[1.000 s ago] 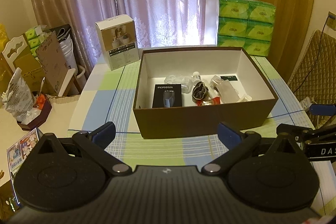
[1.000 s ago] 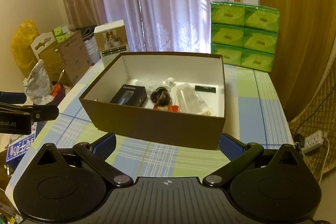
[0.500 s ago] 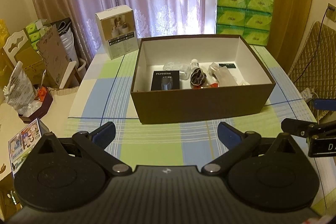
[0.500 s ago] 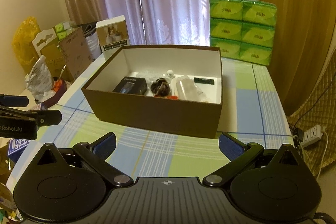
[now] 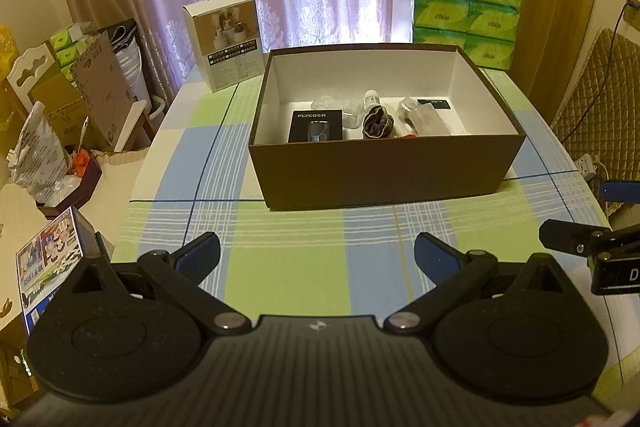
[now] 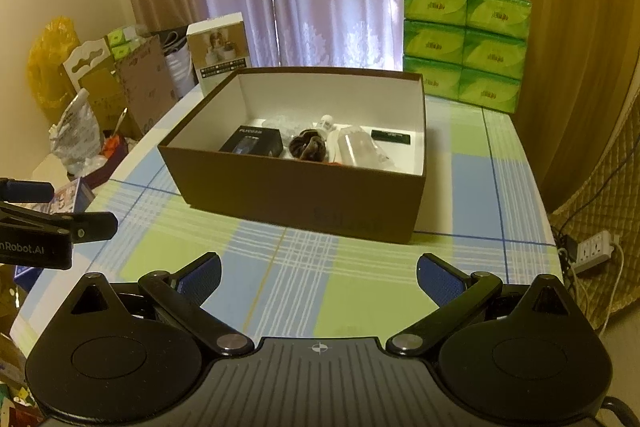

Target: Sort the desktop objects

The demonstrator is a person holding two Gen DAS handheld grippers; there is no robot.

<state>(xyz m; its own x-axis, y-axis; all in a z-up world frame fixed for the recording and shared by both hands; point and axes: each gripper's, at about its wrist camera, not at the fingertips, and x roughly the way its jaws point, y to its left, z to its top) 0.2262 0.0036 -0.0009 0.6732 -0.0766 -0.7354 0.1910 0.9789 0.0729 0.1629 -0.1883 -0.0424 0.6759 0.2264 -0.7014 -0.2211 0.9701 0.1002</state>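
Brown box with a white inside sits open on the checked tabletop, holding a black FLYCO pack, a dark crumpled item, a small white bottle, a flat black card and clear wrapped pieces too blurred to name; its near wall hides their lower parts. Compared with 1 second ago, the box looks farther from both cameras. Left tool and right tool hover near the tabletop's front edge, each with fingers spread wide and empty. Green tissue packs stand behind.
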